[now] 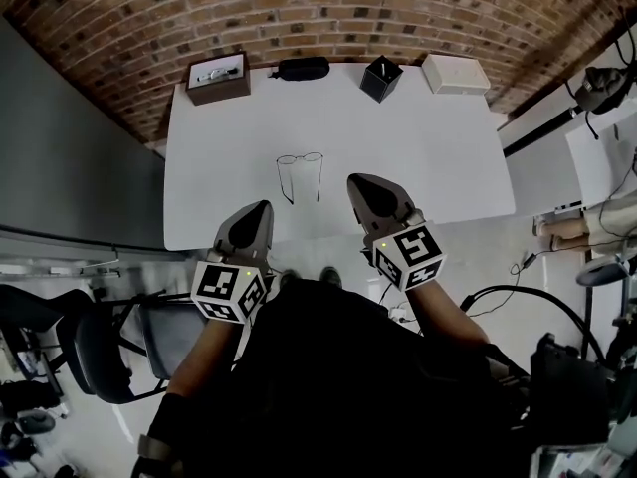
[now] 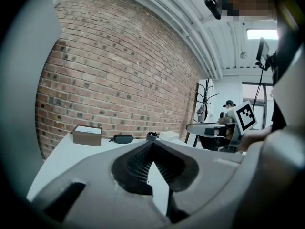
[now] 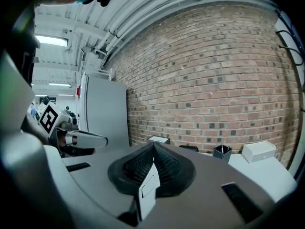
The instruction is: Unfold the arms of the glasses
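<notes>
Left gripper [image 2: 152, 144]: fingers [image 2: 137, 164] closed, ribbed pads meeting at the tips, nothing between them. Right gripper [image 3: 153, 147]: fingers [image 3: 167, 165] likewise closed and empty.

In the head view, the left gripper [image 1: 262, 207] sits above the near edge of the white counter [image 1: 428, 147]. The right gripper [image 1: 356, 180] reaches slightly further in over the counter.

The glasses [image 1: 301, 156] lie on the counter ahead of and between the two grippers, touching neither. Both arms are unfolded and point towards the person, the lenses on the far side.

Along the far edge of the counter, well apart from the glasses, stand in a row a brown box [image 1: 218, 78], a black case [image 1: 302, 68], a black pen holder [image 1: 380, 78] and a white box [image 1: 455, 73]. A brick wall [image 1: 299, 8] is behind them.
</notes>
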